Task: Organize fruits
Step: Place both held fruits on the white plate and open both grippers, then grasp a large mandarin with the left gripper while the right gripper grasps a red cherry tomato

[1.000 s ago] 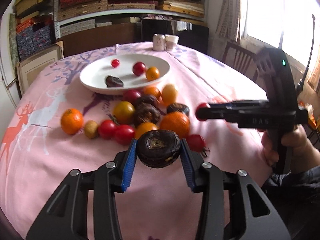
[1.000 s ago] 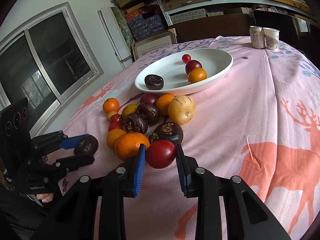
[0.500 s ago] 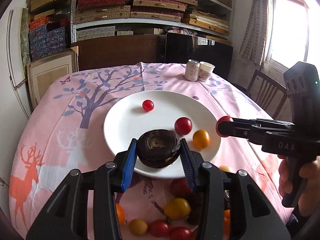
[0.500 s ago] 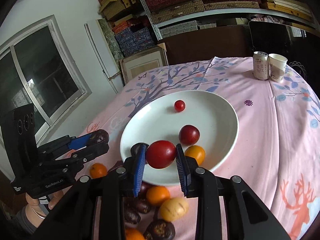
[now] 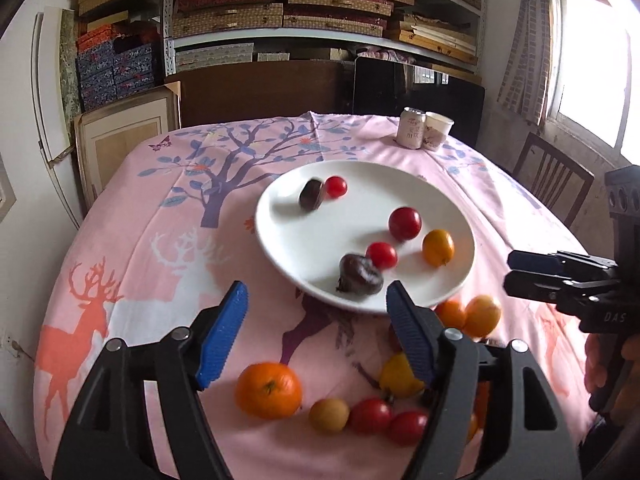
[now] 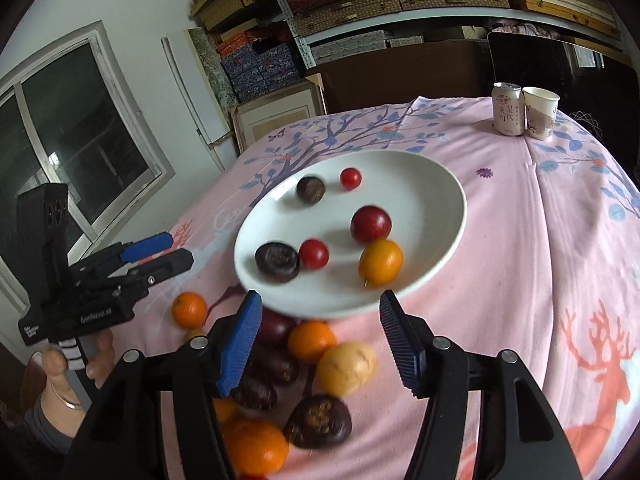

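Your left gripper (image 5: 314, 334): jaws opening, nothing between | your right gripper (image 6: 320, 338): jaws opening, nothing between | white plate (image 6: 440, 184) holds six fruits | right view alone shows near dark fruit (image 6: 318, 420) | left view alone shows loose cherry tomatoes (image 5: 370, 414).

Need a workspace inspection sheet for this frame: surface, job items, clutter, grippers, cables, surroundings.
Surface: round table under a pink tablecloth with deer and tree prints.
Job's things: white plate holds six fruits, among them a dark fruit near its front rim and an orange-yellow fruit; loose fruit pile lies on the cloth in front of the plate.
Clutter: drink can and paper cup side by side at the far edge.
Grippers: left gripper and right gripper both opening, nothing between the jaws.
Cables: nothing seen.
Surroundings: shelves of boxes, windows, wooden chair.
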Motion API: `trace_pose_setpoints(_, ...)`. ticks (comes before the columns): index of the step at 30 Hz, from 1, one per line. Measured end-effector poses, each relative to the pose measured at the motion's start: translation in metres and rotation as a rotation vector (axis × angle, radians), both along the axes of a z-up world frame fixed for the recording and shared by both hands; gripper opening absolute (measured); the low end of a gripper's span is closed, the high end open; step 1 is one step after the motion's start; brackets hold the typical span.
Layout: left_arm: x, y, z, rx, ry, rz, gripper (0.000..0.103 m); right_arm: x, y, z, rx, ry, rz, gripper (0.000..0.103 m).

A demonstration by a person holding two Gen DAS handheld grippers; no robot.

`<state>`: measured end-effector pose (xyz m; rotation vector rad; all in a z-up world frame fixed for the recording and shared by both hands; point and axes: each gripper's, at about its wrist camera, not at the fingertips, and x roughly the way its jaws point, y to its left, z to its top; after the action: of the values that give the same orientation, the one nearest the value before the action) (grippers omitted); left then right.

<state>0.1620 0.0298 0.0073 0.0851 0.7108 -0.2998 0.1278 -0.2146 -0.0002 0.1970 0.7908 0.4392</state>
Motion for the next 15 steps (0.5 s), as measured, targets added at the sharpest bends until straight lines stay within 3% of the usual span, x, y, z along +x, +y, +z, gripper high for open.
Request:
trace_pose_setpoints(8,-0.051,0.035,-0.03,0.077,0.041,0.044,0.07,-0.081,0.016,-0.023,-0.034,0.001,0.129,0.062)
trace_pose_setpoints(15,-0.034,0.032,-0.043,0.097,0.076,0.089,0.067,-0.104,0.023,-0.026,-0.066,-0.02,0.141,0.062)
